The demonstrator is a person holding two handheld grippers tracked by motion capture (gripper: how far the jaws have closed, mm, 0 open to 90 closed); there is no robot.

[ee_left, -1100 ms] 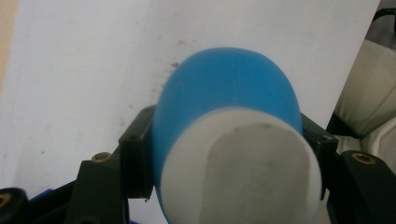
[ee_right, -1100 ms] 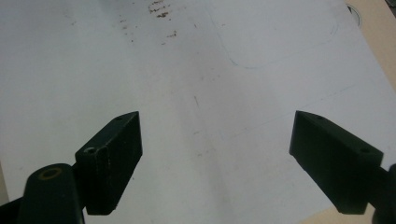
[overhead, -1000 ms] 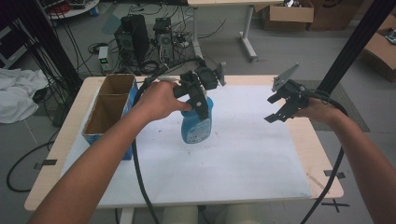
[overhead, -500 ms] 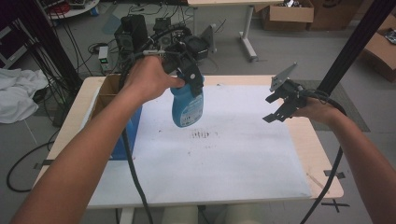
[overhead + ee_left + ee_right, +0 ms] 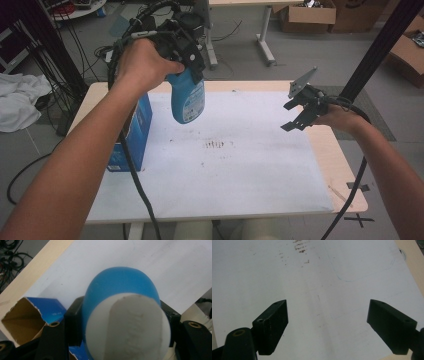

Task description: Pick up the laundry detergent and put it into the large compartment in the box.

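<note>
A blue spray bottle with a white top hangs in the air above the table's far left, next to the blue box. My left gripper is shut on its neck. In the left gripper view the bottle sits between the two black jaws, its white cap toward the camera. My right gripper hovers over the table's right side, open, with nothing between its jaws. In the right gripper view that gripper has its jaws wide apart over the white sheet.
A white sheet with brown stain marks covers the wooden table. An open blue cardboard box stands at the table's left edge. Cables, table legs and cardboard boxes lie on the floor beyond.
My left gripper has lifted the spray bottle up and to the left, toward the blue box. The right gripper has stayed in place.
</note>
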